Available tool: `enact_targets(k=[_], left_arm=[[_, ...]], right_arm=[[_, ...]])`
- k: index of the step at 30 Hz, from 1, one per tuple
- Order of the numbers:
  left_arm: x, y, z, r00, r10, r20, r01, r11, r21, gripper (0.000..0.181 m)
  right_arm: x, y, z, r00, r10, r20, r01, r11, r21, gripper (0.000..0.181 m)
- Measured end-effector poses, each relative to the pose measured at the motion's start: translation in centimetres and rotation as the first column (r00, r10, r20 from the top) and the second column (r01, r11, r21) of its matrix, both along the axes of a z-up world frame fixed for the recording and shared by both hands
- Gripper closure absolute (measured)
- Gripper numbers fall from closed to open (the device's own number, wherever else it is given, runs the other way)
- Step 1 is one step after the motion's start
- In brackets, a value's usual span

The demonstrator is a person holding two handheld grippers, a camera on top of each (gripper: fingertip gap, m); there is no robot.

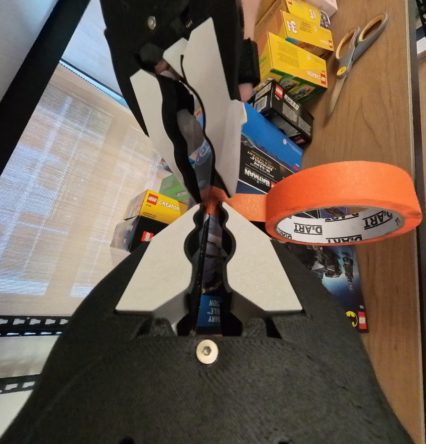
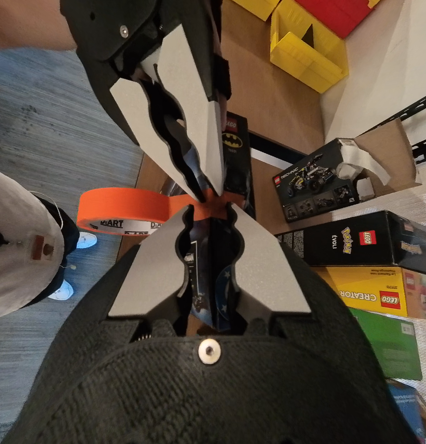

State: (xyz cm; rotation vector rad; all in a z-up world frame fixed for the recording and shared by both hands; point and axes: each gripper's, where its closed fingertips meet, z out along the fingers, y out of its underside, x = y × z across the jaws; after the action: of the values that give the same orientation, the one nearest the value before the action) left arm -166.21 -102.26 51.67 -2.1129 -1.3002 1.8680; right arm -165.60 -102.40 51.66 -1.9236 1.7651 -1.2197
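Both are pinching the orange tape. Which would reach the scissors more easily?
Probably the left hand-held gripper: both pinch the orange tape, but the scissors lie ahead of it on the table, while the view of the right hand-held gripper shows none.

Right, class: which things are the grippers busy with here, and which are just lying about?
In use:
- left gripper, shut on the orange tape strip
- tape roll, hanging from that strip
- right gripper, tips at the same strip

Lying about:
- scissors
- toy boxes
- wooden table under them
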Motion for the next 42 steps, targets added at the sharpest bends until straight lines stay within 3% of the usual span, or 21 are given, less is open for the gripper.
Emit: enact_targets(k=[8,11,14,22,32,42], left_arm=[[0.0,0.1,0.0,1.000,-0.017,-0.003,0.017,0.999,-0.049,0.171],[0.0,0.2,0.1,0.999,-0.025,-0.021,0.025,1.000,0.003,0.171],[0.2,-0.2,0.0,1.000,-0.010,-0.026,0.012,0.998,0.065,0.156],[0.2,-1.3,-0.6,0.998,0.054,0.013,-0.051,0.989,-0.135,0.159],[0.2,-1.2,-0.7,1.000,0.029,0.004,-0.027,0.976,-0.218,0.157],[0.2,0.1,-0.7,1.000,0.000,-0.010,-0.003,0.957,-0.288,0.157]], right_arm=[[-0.2,-0.6,-0.2,0.999,-0.043,-0.027,0.041,0.996,-0.077,0.151],[-0.2,-0.7,-0.2,0.999,-0.050,-0.016,0.049,0.997,-0.064,0.150],[-0.2,-0.9,-0.2,0.998,-0.069,-0.014,0.067,0.994,-0.085,0.150],[-0.4,-1.8,0.1,0.994,-0.110,0.020,0.112,0.977,-0.183,0.161],[-0.8,-2.6,-0.8,0.985,-0.155,-0.072,0.138,0.969,-0.205,0.128],[-0.6,-2.5,0.5,0.990,-0.134,-0.044,0.135,0.991,0.019,0.123]])
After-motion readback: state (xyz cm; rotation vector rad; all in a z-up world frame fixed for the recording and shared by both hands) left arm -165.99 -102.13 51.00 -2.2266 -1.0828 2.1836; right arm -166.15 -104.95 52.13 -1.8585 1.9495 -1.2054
